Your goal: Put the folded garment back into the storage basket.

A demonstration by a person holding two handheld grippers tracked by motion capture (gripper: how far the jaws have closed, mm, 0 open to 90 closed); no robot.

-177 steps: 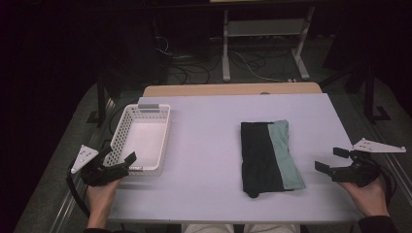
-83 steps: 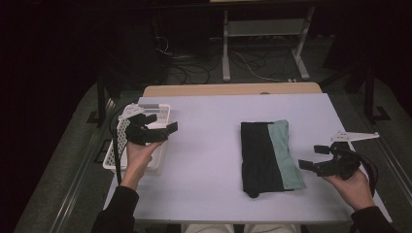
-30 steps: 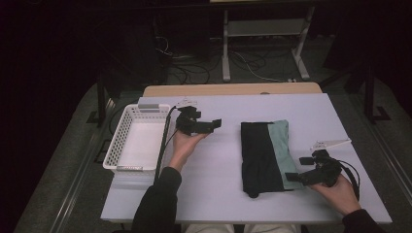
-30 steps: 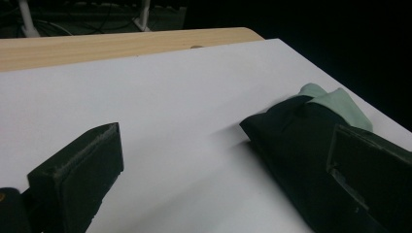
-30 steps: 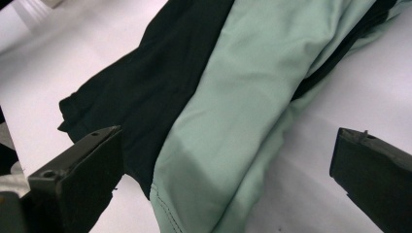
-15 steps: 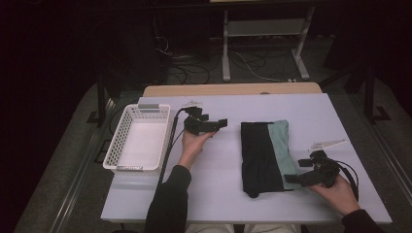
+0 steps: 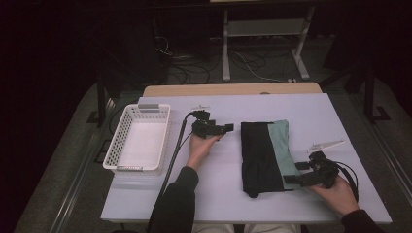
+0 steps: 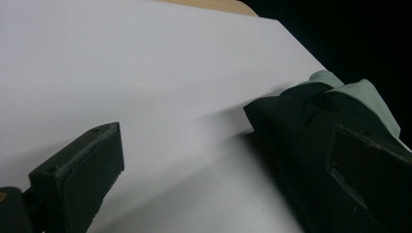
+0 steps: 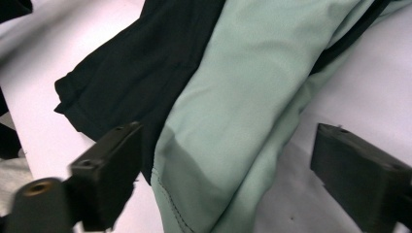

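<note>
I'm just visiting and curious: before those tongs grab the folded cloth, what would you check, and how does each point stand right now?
1. Folded cloth lies flat on the table: ok.
2. Right tongs open, having just been closing, with the green edge between the jaws: ok.
3. Right pads pressing on the cloth: not ok, gaps show.
4. Left tongs open, beside the cloth's far left corner: ok.
5. Left tongs touching the cloth: cannot tell.
6. Basket free to receive something: ok.
</note>
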